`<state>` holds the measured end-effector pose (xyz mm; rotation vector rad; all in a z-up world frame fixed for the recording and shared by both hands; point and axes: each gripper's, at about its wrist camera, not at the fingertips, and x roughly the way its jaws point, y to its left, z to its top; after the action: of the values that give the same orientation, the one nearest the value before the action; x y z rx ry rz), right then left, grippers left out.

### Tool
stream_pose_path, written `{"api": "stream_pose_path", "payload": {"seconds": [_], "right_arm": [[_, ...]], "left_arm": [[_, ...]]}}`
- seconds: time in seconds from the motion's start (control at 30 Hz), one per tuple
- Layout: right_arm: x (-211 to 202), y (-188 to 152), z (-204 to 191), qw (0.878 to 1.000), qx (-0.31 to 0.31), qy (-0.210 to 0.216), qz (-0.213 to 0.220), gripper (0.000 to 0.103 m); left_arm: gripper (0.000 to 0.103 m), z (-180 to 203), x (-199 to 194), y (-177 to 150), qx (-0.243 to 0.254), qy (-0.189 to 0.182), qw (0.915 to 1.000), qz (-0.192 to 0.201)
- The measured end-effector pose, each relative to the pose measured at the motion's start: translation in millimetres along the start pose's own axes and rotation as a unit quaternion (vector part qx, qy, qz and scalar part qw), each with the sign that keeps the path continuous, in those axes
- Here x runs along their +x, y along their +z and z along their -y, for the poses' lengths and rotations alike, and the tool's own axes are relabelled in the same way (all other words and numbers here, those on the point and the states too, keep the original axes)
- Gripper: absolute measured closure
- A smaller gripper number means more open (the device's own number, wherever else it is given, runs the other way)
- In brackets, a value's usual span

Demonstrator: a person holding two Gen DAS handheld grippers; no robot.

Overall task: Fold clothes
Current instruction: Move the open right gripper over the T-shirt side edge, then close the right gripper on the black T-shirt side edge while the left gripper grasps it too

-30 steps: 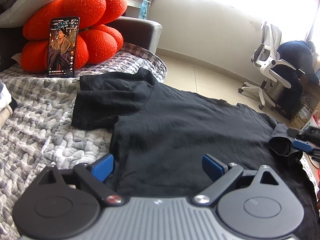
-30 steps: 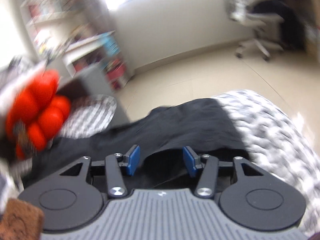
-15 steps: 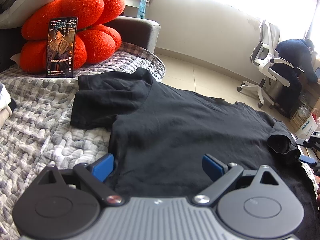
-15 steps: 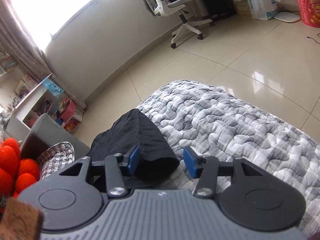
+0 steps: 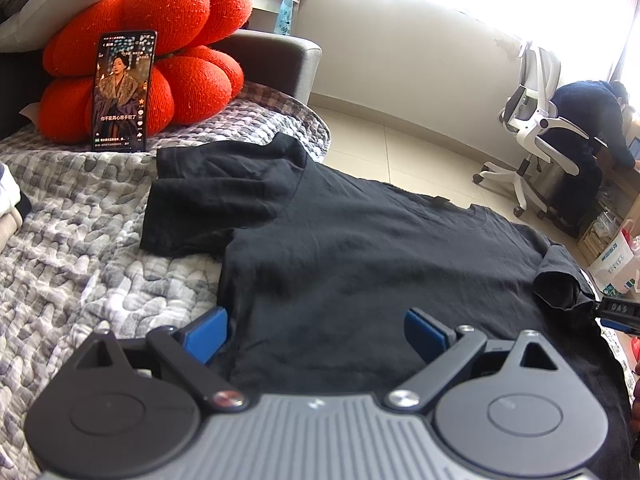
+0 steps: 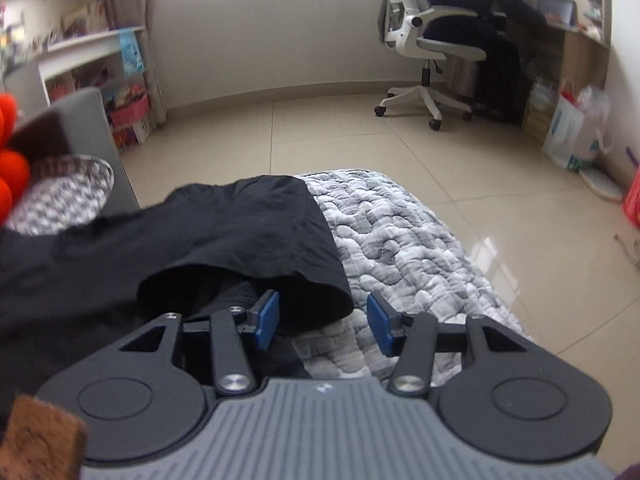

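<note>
While its blue pads are standing wide apart, the left gripper [image 5: 316,330] is hanging low over the near edge of the black T-shirt [image 5: 360,248], with cloth lying between the jaws but neither pad pressing on it. Ahead of this gripper the shirt is lying spread out on the grey-and-white quilt [image 5: 80,240], its body running away toward the far edge of the bed. Up and to the left of the gripper, one short sleeve [image 5: 212,196] is lying flat on the quilt. Farther that way, a phone [image 5: 122,92] with a lit screen is leaning upright against a red pumpkin-shaped cushion [image 5: 160,52]. Far to the right, the other sleeve [image 5: 558,284] is bunching up in a loose roll, and a tip of the right gripper [image 6: 322,320] is showing just beside it.

Seen from its own camera, the right gripper is standing about half open at that bunched sleeve. The left pad is sitting at the sleeve's dark opening, possibly touching the cloth, though the fold is hiding the contact; the right pad is hovering clear over bare quilt, so nothing is being gripped. Beyond the bed's rounded end the tiled floor [image 6: 360,136] is stretching away to a white office chair [image 6: 424,52], where a person in dark clothes [image 6: 480,8] is sitting at a desk.
</note>
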<state>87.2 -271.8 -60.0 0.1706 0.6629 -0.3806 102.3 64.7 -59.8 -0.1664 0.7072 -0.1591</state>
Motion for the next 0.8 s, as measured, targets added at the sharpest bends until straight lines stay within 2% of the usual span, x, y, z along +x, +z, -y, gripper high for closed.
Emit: {"api": "stream_pose_path", "payload": {"seconds": [0.07,0.13,0.17,0.23,0.33,0.57,0.8], "right_arm": [[2.4,-0.6,0.5,1.0,-0.007,-0.002,0.01,0.053],[4.2,0.8,2.6,1.0,-0.002,0.005,0.022,0.074],[4.7,2.2,4.1,1.0,0.004,0.01,0.028,0.079],[2.3,11.1,11.9,0.998,0.048,0.037,0.034,0.09],[-1.1,24.5,23.2,0.989,0.114,0.079,0.042,0.099],[-4.5,60.7,18.5,0.973,0.182,0.139,0.045,0.101],[0.5,92.3,-15.8,0.963,0.191,0.189,0.027,0.101]], "left_arm": [[0.008,0.8,0.1,-0.4,0.002,0.001,1.0,0.0],[0.008,1.2,0.4,-0.6,0.004,0.002,1.0,0.0],[0.008,1.3,0.5,-0.1,0.002,0.002,1.0,-0.001],[0.008,1.3,0.9,1.4,-0.002,-0.001,1.0,-0.001],[0.008,2.0,1.9,3.4,-0.009,-0.006,0.9999,-0.002],[0.008,6.5,3.7,4.2,-0.008,-0.013,0.9999,-0.004],[0.008,7.7,5.8,4.8,-0.008,-0.012,0.9999,-0.005]]}}
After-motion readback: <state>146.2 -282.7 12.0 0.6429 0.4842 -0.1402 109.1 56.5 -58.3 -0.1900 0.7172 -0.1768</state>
